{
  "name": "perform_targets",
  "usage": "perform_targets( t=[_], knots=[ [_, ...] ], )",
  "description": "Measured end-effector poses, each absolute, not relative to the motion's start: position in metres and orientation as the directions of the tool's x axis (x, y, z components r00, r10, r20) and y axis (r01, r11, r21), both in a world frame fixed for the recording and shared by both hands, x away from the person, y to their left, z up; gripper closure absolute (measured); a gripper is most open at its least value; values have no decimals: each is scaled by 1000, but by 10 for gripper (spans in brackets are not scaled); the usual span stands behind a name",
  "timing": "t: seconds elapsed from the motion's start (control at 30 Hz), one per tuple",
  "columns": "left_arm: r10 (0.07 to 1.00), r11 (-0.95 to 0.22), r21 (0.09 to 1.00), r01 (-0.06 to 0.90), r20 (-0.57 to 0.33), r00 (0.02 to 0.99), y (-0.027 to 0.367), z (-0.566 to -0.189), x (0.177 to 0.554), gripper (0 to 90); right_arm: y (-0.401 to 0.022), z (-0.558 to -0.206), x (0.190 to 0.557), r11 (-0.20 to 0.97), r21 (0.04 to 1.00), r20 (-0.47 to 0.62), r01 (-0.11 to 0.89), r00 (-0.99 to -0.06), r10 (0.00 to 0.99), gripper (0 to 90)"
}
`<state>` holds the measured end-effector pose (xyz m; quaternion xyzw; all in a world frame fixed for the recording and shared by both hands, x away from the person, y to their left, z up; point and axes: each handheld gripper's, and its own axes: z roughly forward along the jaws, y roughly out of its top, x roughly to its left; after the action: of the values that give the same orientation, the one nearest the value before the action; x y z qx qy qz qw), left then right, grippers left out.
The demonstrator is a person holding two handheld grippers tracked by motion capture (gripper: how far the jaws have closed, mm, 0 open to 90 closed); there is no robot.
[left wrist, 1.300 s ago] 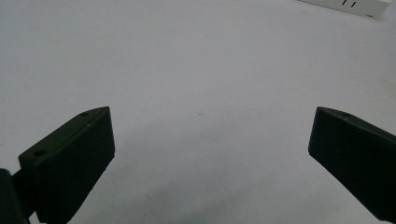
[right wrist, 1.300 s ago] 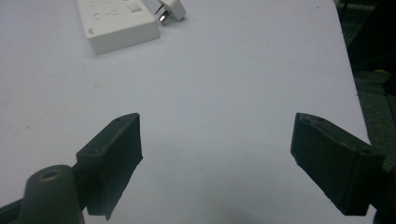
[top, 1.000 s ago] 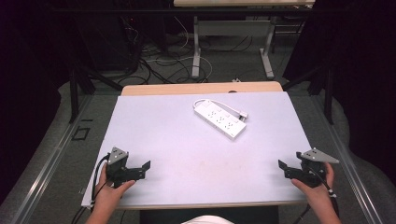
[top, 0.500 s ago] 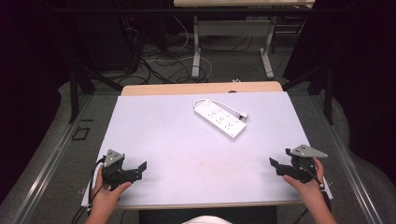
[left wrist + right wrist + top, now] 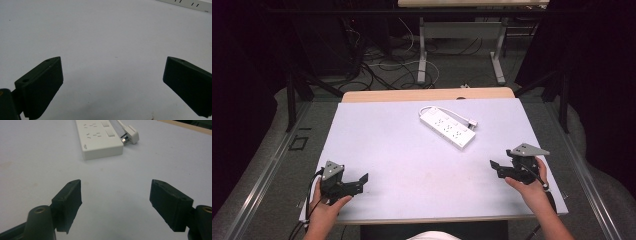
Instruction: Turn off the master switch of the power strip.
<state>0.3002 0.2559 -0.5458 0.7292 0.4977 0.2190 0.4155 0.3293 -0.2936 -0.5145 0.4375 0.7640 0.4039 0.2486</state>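
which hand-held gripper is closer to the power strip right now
Right. The right hand-held gripper sits just below-right of the power strip; the left hand-held gripper is farther off, near the table's opposite front corner.

We are looking down on a pale work surface point(image 5: 402, 150) lying over a wooden table point(image 5: 427, 94); beyond it, a grey floor point(image 5: 462, 70) is carrying a tangle of cables point(image 5: 382, 60); a second table's metal legs point(image 5: 422, 50) are standing behind; dark curtains point(image 5: 592, 65) are closing in both sides.
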Motion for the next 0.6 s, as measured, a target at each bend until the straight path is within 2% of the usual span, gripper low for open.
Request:
perform_targets(
  t=[0.6],
  knots=[
    [910,-151,824,546,-100,403,258,-545,298,34,-265,-497,364,339,810,-30,479,-543,839,310]
  ],
)
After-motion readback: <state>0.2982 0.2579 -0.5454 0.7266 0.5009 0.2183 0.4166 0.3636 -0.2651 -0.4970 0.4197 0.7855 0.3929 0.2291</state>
